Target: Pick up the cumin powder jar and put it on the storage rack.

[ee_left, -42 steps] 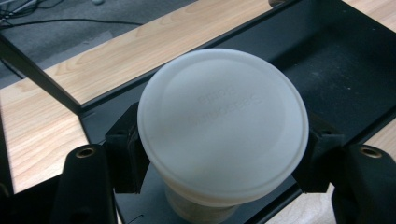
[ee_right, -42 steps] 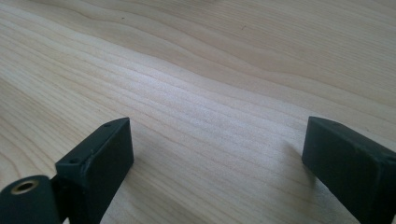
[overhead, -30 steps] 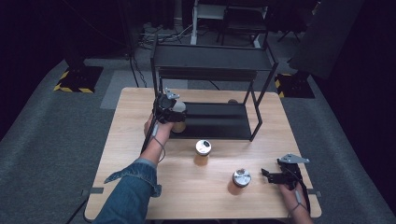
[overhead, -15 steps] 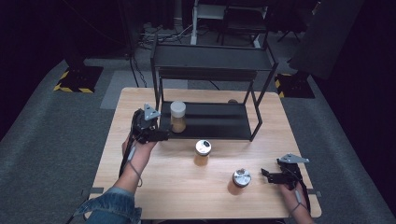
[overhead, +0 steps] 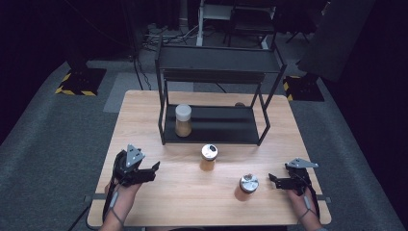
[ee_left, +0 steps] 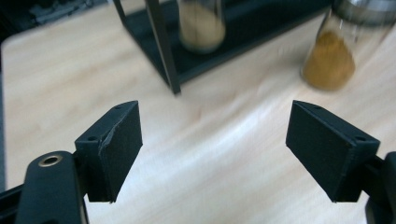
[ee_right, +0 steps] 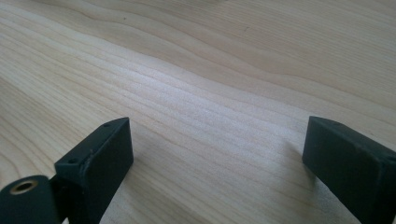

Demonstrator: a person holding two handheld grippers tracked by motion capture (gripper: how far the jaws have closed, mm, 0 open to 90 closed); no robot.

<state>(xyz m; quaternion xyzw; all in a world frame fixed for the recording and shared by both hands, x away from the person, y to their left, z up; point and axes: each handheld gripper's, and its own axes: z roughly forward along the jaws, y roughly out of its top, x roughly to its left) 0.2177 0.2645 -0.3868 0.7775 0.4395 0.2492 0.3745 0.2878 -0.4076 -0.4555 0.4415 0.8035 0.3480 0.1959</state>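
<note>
Low at the left of the high view, the left gripper (overhead: 155, 168) rests over the table (overhead: 144, 110) with its jaws spread wide and nothing between them; its own view shows the two black pads (ee_left: 114, 149) far apart above bare wood. At the lower right of the high view, the right gripper (overhead: 271, 178) also sits released, jaws parted and empty, and its own view looks along light wood grain (ee_right: 196, 84). Just left of that gripper stands a jar with a silver lid (overhead: 248, 185), near but not touching it. Nearer the middle of the frame, a second jar with a dark-rimmed lid (overhead: 209, 156) stands in front of the black rack (overhead: 219, 60). On the rack's lower shelf (overhead: 226, 125), at its left end, a third jar with a white cap (overhead: 183, 120) stands upright. From the left gripper view the shelf jar appears blurred at the top centre, behind a rack leg (ee_left: 161, 46), and the amber jar sits at the upper right
</note>
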